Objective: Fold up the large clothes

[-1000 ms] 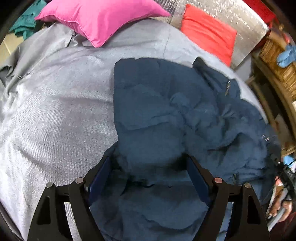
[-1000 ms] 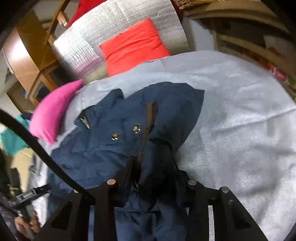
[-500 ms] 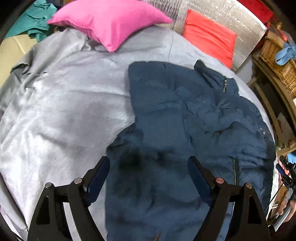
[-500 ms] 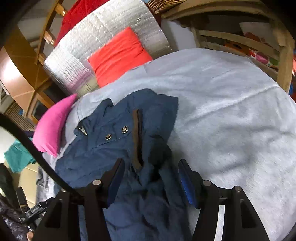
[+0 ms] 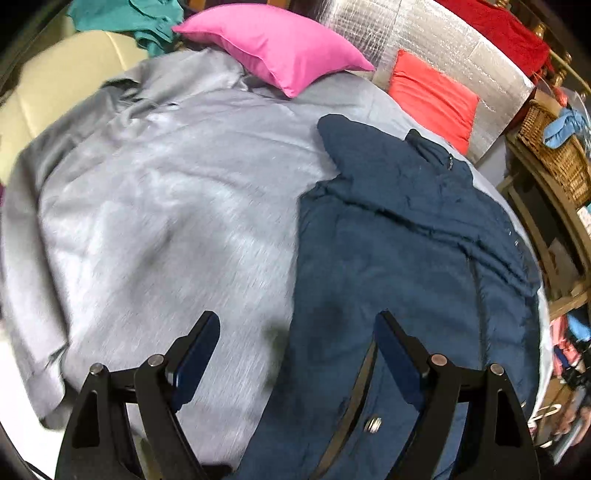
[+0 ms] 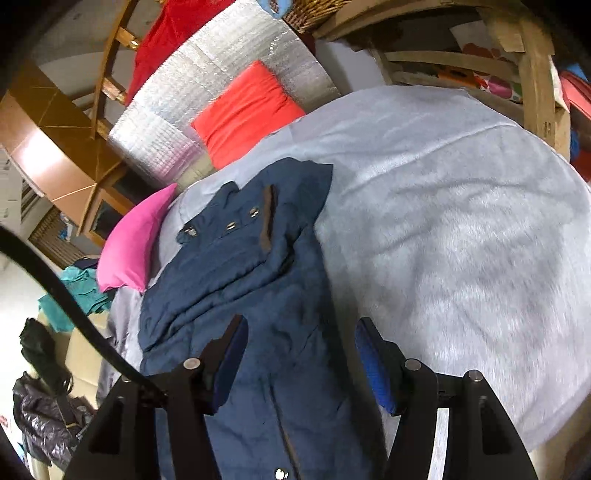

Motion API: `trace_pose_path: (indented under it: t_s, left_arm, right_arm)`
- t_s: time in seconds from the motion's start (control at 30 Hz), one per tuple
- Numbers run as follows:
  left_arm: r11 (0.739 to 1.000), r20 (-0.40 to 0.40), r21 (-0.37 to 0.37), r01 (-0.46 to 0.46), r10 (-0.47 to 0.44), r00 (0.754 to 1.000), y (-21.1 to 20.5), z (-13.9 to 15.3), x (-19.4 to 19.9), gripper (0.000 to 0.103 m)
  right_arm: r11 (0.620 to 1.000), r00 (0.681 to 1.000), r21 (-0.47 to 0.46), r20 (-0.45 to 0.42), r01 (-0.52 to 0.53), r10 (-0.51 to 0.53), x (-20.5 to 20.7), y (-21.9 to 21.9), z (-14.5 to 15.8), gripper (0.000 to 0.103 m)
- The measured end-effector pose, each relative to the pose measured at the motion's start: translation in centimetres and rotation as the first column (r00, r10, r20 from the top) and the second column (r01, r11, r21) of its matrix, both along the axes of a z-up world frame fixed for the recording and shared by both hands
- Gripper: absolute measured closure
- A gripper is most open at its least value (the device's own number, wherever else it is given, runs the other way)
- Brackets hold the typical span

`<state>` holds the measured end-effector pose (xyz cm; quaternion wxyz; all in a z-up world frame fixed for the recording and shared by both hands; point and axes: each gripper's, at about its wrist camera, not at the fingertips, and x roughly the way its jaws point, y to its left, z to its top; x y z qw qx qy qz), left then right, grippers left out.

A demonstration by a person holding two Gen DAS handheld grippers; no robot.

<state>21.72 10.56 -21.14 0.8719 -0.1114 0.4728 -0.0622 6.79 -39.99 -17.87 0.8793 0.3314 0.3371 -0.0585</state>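
Note:
A dark navy padded jacket (image 5: 406, 258) with metal snaps lies on the grey bed cover (image 5: 166, 206), its sides folded in toward the middle. It also shows in the right wrist view (image 6: 258, 295). My left gripper (image 5: 295, 332) is open and empty, held above the jacket's left edge. My right gripper (image 6: 299, 332) is open and empty, held above the jacket's lower right part. Neither gripper touches the cloth.
A pink pillow (image 5: 277, 40) and a red pillow (image 5: 432, 96) lie at the head of the bed against a silver foil panel (image 5: 424, 40). Wicker basket (image 5: 554, 155) and wooden shelves (image 6: 517, 74) stand at the right. Teal cloth (image 5: 129, 18) lies beyond the bed.
Both grippers let go of the jacket's folded-in parts, opened, and pulled back and up. The jacket now lies flatter on the bed.

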Motion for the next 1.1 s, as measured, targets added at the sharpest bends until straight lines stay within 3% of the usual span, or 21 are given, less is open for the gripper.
trace_pose_path:
  t_s: [0.2, 0.33, 0.47, 1.1]
  left_arm:
    - [0.990, 0.093, 0.138, 0.035, -0.048, 0.994, -1.6, 0.4, -4.7, 0.017]
    - [0.967, 0.146, 0.250, 0.049, -0.088, 0.985, -2.7, 0.5, -7.0, 0.017]
    - [0.949, 0.165, 0.309, 0.062, -0.118, 0.979, -3.0, 0.4, -8.5, 0.017]
    - [0.926, 0.195, 0.376, 0.038, -0.119, 0.974, -2.4, 0.1, -10.8, 0.017]
  right_arm:
    - [0.999, 0.999, 0.020, 0.021, -0.034, 0.034, -2.9, 1.5, 0.0, 0.039]
    - [0.998, 0.998, 0.003, 0.031, -0.062, 0.062, -4.9, 2.6, 0.2, 0.039]
    - [0.996, 0.996, 0.001, -0.004, -0.084, 0.084, -6.9, 3.4, -0.7, 0.033]
    - [0.990, 0.986, -0.043, -0.106, -0.135, 0.130, -8.7, 5.1, -3.2, 0.033]
